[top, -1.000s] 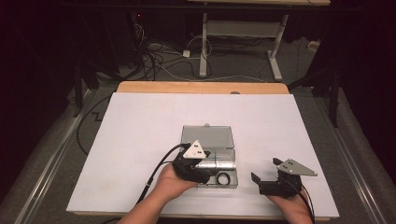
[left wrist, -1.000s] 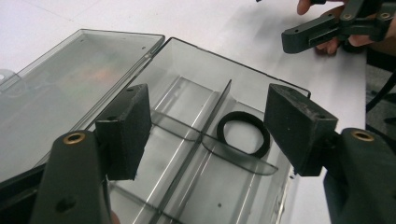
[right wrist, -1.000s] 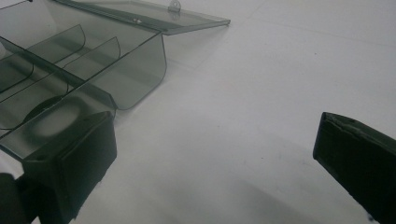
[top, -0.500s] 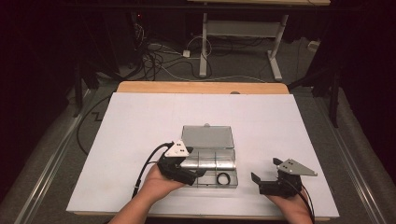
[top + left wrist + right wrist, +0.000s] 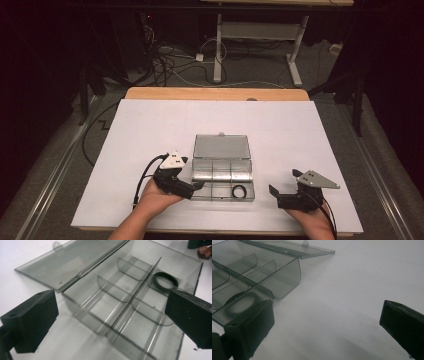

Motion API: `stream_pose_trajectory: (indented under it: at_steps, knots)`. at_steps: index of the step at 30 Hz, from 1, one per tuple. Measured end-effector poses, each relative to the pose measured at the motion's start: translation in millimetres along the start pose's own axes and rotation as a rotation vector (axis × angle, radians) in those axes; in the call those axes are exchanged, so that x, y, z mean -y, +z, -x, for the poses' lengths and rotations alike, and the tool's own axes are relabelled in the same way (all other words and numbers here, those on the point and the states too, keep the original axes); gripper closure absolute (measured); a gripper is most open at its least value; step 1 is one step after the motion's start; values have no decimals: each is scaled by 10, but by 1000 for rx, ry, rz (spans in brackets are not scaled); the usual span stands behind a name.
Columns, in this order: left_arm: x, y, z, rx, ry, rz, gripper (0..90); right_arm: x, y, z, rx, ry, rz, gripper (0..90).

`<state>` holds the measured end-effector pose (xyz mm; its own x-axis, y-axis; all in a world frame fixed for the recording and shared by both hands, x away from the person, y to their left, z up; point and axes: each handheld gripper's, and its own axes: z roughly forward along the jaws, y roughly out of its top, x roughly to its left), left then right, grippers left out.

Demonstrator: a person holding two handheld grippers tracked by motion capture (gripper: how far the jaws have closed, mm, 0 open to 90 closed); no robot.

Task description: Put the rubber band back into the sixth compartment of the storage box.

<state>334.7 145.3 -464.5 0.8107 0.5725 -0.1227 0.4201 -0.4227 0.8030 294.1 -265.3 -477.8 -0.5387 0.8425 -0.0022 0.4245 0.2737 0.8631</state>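
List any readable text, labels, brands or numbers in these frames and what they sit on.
None readable.
Clear compartment box, lid open: no print to be seen.
Black ring inside it: no marking to be seen.
Left gripper and right gripper, jaws open: grey top plates blank.
White table sheet: blank.

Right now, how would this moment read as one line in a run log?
left gripper: open, empty, at the box's left end | right gripper: open, empty, right of the box | compartment box: lid open | black ring: in near-right compartment
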Motion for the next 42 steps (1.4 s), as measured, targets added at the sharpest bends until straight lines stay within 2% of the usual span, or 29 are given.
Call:
stream_pose_trajectory:
  at_steps: [15,23,35,42]
  knots:
    - [263,-221,-252,-64,-40,-2,0,1,-4,0,-2,6,0,4]
    - [401,-281,-374,-96,-86,-5,0,1,-3,2,-1,6,0,4]
    - [490,-318,-489,-135,-122,6,0,-10,11,7,-6,13,-17,3]
    - [471,-296,-497,-156,-128,27,0,-49,62,20,-15,14,4,3]
